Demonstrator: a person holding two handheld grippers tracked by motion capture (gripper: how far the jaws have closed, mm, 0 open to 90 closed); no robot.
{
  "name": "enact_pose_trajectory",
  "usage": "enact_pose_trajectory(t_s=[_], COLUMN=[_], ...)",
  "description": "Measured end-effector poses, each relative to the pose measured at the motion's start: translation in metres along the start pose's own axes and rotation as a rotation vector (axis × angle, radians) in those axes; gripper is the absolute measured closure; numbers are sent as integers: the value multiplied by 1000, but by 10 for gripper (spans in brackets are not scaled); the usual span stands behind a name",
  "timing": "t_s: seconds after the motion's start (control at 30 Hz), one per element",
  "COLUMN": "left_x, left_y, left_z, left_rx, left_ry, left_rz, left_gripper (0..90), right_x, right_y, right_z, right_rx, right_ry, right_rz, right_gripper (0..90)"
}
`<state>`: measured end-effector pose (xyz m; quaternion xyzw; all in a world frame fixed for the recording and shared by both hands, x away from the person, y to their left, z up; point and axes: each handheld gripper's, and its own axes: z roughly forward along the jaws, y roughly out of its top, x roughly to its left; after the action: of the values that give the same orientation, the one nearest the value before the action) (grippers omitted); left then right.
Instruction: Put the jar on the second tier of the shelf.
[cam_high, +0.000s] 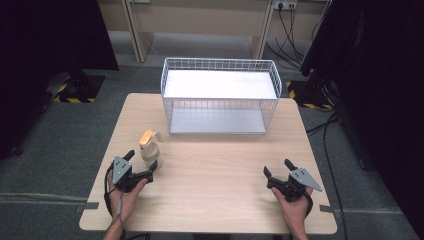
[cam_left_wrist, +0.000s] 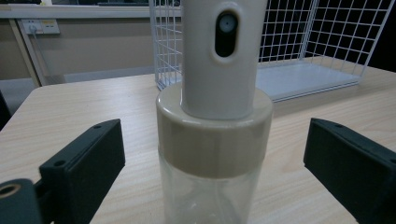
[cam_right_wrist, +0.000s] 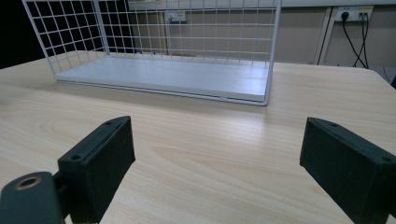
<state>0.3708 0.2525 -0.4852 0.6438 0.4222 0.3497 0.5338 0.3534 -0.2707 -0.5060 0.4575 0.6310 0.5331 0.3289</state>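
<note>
No readable text, label or number shows anywhere

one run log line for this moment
left tool: open, jaws either side of spray bottle | right tool: open, idle | wire basket: empty

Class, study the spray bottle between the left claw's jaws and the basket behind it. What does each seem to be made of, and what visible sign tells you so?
Spray bottle: the body looks like clear plastic or glass, since the table shows through it; the beige collar and spray head look like smooth matte plastic. Basket: seemingly white-coated metal wire, judging by its thin, straight grid walls; its flat pale floor could be sheet metal or plastic.
</note>
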Motion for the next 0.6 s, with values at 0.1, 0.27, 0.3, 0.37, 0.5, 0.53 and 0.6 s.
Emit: enact_pose_trajectory(t_s=[0.1,0.27,0.3,0.37,0.5,0.53,0.6], left_x=[0,1,1,1,2,2,1], left_y=[0,1,1,2,3,3,3], left_z=[6,13,13,17,21,22,24], left_rx=[-3,-1,-1,0,2,4,2], left_ry=[3,2,2,1,-4,-9,-9], left_rz=[-2,6,6,15,11,10,11], left_gripper=[108,173,185,217,266,266,291], right_x=[0,0,0,0,0,0,0], right_y=[0,0,0,0,0,0,0], right_z=[0,0,0,0,0,0,0], right_rx=[0,0,0,0,1,1,1], right_ry=[0,0,0,0,0,0,-1], right_rz=[-1,-1,-1,-1,-1,-1,-2], right_gripper=[103,103,103,103,103,103,103])
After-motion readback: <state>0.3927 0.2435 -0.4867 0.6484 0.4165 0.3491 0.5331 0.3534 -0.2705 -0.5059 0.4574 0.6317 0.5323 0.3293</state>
